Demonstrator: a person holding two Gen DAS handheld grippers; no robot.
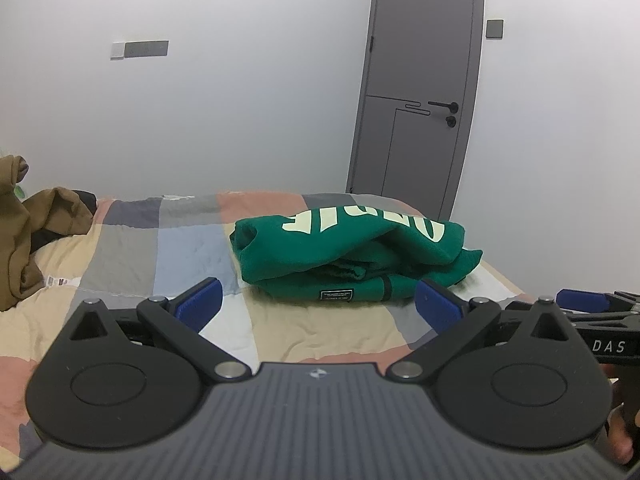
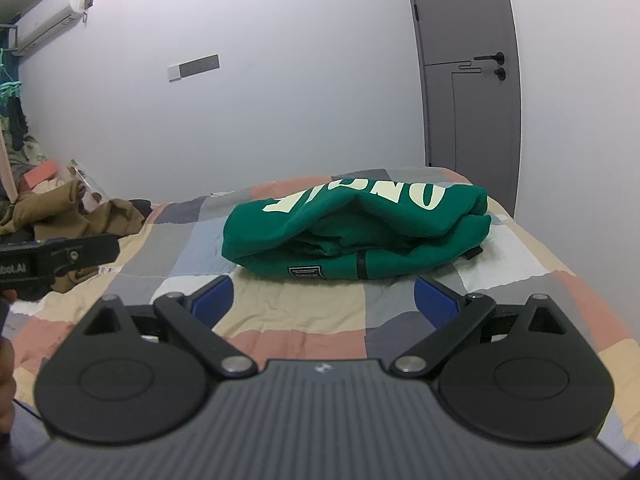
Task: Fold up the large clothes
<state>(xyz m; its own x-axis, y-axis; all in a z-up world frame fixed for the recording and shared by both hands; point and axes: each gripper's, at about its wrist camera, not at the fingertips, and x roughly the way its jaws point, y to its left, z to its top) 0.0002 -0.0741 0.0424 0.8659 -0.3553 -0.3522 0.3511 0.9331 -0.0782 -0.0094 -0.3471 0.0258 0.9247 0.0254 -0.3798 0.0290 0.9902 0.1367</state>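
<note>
The green sweatshirt (image 1: 352, 258) lies folded in a thick bundle on the patchwork bedspread (image 1: 132, 248), its pale lettering on top, straight ahead of both tongs and touching neither. The left gripper (image 1: 318, 304) and the right gripper (image 2: 323, 298) hover side by side just short of it, each with its blue pads spread wide and empty. Beyond the left one's outer side lies a heap of brown clothing (image 1: 28, 232); a grey door (image 1: 420, 92) stands ahead.

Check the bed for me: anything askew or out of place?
The green sweatshirt is folded loosely, its top layer bulging open at the front. Brown clothes lie crumpled at the bed's left edge. Nothing looks damaged.
</note>
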